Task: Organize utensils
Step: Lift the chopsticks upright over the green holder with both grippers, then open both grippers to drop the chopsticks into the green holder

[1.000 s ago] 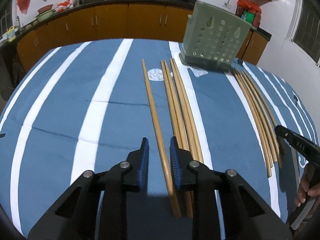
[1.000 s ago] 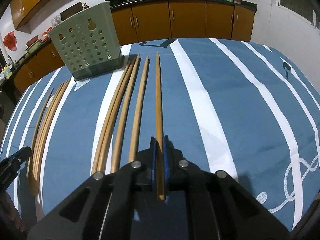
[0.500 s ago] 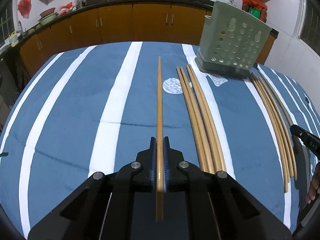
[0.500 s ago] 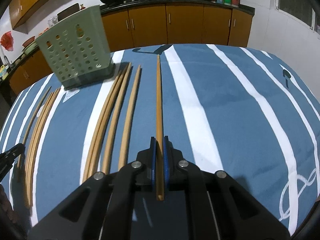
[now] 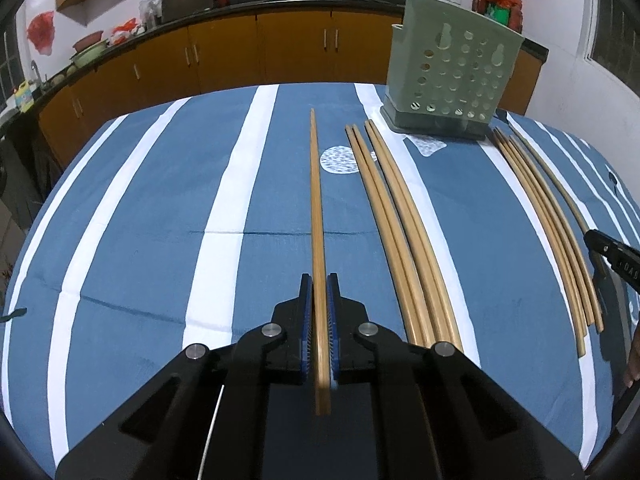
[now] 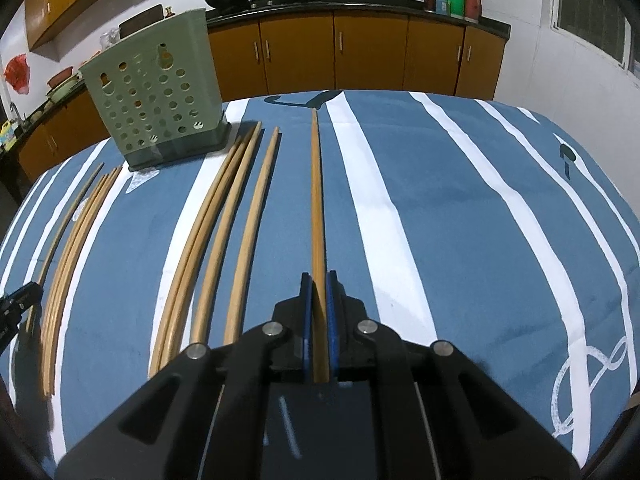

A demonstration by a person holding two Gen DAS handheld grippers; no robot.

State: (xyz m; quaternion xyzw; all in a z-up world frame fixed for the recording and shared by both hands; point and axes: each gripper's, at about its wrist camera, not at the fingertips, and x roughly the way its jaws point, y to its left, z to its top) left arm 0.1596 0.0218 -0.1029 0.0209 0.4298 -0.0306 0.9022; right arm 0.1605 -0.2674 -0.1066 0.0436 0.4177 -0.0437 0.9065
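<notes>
Long wooden chopsticks lie on a blue cloth with white stripes. My left gripper (image 5: 319,284) is shut on one chopstick (image 5: 315,200), which points straight ahead over the cloth. Three more chopsticks (image 5: 400,232) lie just right of it, and a further bundle (image 5: 548,224) lies farther right. My right gripper (image 6: 318,282) is shut on another chopstick (image 6: 317,192). Left of it lie several loose chopsticks (image 6: 224,236) and a second bundle (image 6: 72,240). A pale green perforated utensil holder (image 5: 448,76) (image 6: 160,100) stands upright at the far side of the table.
The other gripper's black tip shows at the right edge of the left view (image 5: 612,256) and at the left edge of the right view (image 6: 16,304). Orange cabinets (image 6: 360,56) with pans on the counter run behind the table. A white wall is at the right.
My left gripper closed on the single chopstick that lay between its open fingers, and that stick now points straight ahead. The right gripper kept its hold and rose slightly.
</notes>
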